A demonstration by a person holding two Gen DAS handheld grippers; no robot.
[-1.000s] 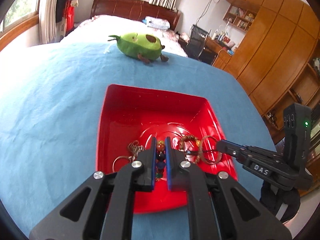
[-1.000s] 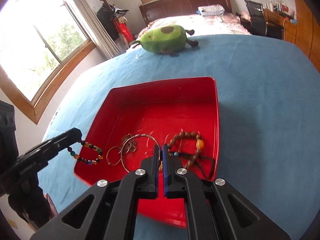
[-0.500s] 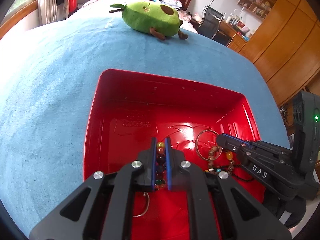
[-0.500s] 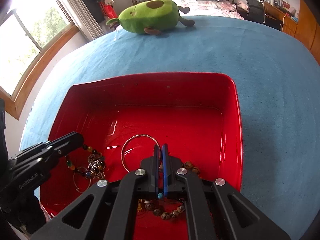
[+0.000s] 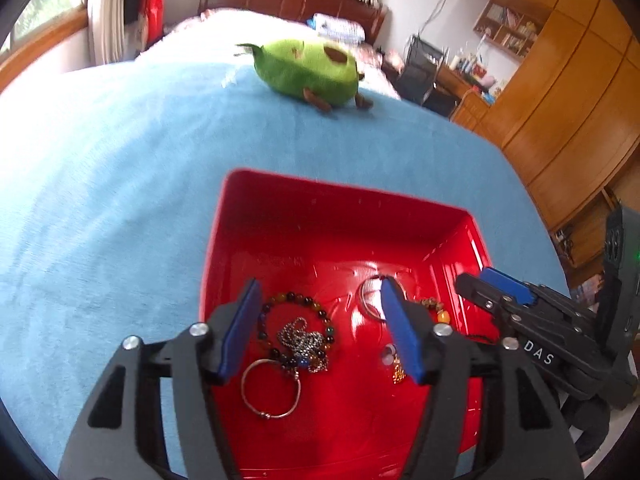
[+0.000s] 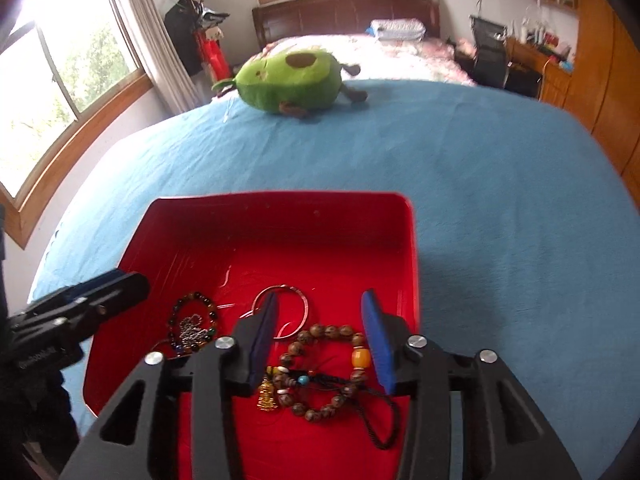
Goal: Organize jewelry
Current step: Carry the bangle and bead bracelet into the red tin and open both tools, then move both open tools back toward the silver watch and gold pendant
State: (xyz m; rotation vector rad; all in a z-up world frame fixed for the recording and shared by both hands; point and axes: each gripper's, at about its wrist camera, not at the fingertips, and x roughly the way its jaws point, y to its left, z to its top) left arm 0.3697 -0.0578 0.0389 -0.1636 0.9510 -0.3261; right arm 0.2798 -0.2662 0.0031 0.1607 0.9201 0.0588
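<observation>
Both claws hang over a red tray that sits on a blue blanket.

The left claw is opening, its blue pads wide apart. Nothing is pinched between them. Under the gap lies a bracelet of colored beads, flat on the tray floor with a silver chain bunched up inside its ring. A thin silver bangle lies just in front of them.

The right claw is opening too, pads apart and holding nothing. Below its gap rests a brown bead bracelet with one orange bead, a small gold charm and a black cord. A big silver ring lies by its left pad.

A green avocado plush toy sits far back on the blanket.
</observation>
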